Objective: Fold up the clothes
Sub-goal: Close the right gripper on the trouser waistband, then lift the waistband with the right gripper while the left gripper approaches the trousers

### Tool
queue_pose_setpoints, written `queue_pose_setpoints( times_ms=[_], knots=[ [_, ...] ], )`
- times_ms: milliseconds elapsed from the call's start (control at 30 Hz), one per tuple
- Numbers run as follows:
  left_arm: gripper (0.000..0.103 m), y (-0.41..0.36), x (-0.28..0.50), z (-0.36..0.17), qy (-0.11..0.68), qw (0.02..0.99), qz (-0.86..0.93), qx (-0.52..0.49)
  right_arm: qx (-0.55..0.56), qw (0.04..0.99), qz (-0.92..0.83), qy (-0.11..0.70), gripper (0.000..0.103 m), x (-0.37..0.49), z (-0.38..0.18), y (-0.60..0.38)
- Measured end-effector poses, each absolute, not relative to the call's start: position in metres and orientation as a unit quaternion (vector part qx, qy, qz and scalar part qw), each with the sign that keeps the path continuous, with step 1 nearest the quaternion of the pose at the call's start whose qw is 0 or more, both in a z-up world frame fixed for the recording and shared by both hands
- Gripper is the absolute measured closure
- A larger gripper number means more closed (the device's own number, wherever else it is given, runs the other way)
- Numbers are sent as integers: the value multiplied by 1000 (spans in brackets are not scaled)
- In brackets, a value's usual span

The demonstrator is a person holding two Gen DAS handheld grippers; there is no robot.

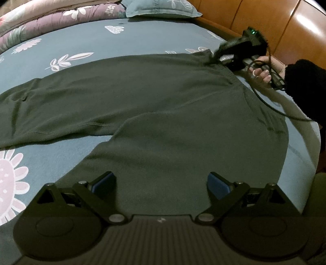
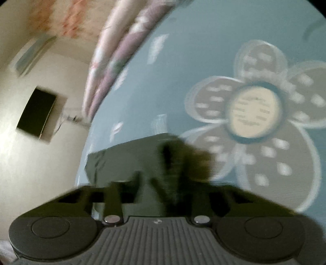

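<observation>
Dark green trousers [image 1: 163, 97] lie spread flat on the bed, legs running to the left and waistband at the far right. My left gripper [image 1: 161, 179] hovers open over the nearer leg, its blue pads wide apart with nothing between them. My right gripper [image 1: 216, 55], held by a hand [image 1: 264, 73], sits at the far corner of the waistband. In the blurred right wrist view the right gripper [image 2: 163, 163] is shut, with a bunch of the trousers' cloth [image 2: 122, 155] pinched at its tips.
A blue flower-print sheet [image 1: 101, 38] covers the bed. A folded quilt [image 1: 40, 18] and a pillow [image 1: 161, 8] lie along the far side. A wooden headboard [image 1: 264, 20] stands at the right. A black sleeve [image 1: 305, 85] and a cable hang over the right edge.
</observation>
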State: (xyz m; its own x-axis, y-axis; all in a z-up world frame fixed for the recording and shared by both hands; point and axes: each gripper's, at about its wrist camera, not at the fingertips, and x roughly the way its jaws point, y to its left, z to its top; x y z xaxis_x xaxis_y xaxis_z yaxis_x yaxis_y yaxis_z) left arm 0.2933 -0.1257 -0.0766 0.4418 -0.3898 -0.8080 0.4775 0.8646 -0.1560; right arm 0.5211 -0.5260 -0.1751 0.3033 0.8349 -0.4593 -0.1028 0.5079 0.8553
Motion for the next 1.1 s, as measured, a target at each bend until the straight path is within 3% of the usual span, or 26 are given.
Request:
queue_pose_setpoints(
  times_ms=[1100],
  knots=[
    [6, -155, 335, -52, 409, 857, -288, 120, 226, 821, 306, 425, 94, 487, -123, -495]
  ],
)
